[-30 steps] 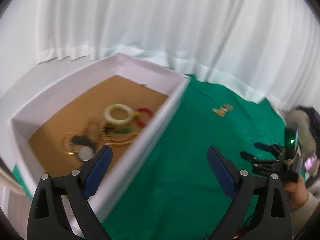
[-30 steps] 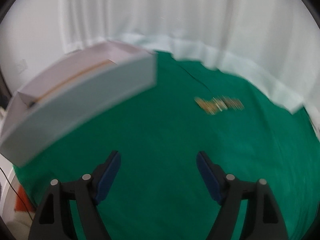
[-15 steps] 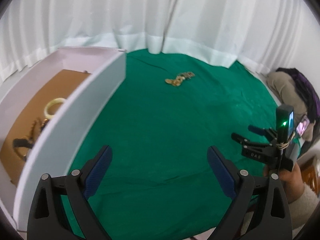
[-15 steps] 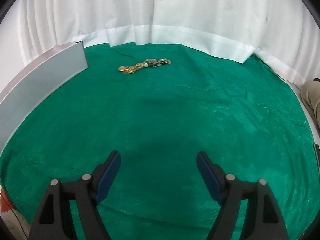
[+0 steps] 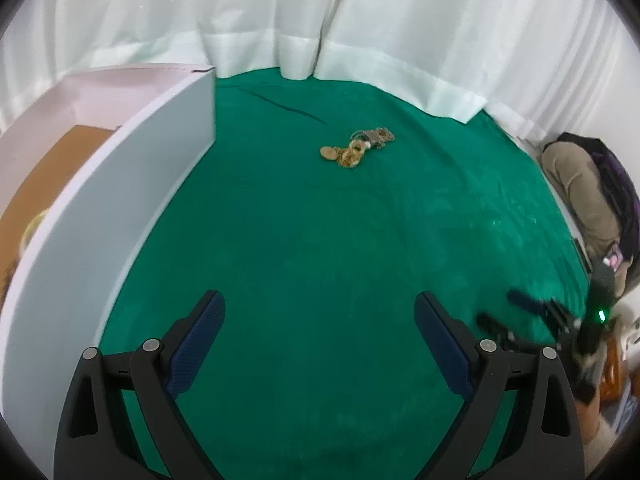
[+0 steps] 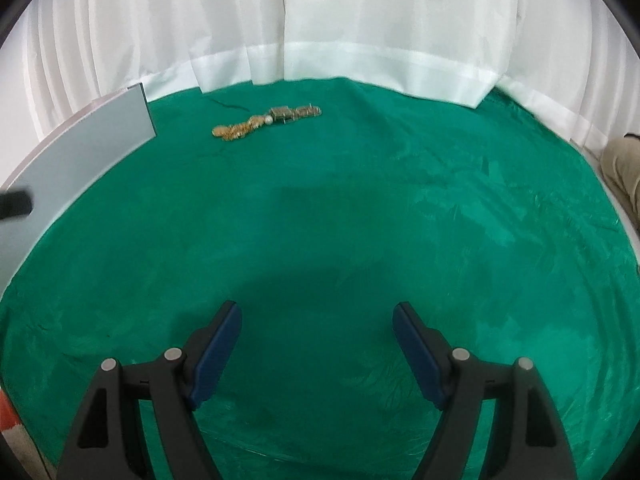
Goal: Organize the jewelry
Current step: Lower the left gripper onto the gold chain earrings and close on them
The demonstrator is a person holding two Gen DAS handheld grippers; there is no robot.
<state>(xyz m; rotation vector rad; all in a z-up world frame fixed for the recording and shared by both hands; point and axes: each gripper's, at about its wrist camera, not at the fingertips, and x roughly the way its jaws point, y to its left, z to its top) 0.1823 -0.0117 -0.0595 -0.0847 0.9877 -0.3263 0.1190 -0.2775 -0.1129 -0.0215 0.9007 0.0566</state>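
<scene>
A small heap of gold jewelry lies on the green cloth toward the far side; the right wrist view shows it far ahead and left. A white box with a brown floor stands at the left; a pale ring peeks over its wall. The box's wall also shows in the right wrist view. My left gripper is open and empty above the cloth. My right gripper is open and empty; it shows blurred in the left wrist view at the right edge.
White curtains hang behind the table. A person's clothing and a dark bag are at the far right. The tip of the left gripper pokes in at the left edge of the right wrist view.
The left gripper has swung right, away from the box, so the jewelry heap now sits ahead. The right gripper's view has also turned right and steadied. Both stay open.
</scene>
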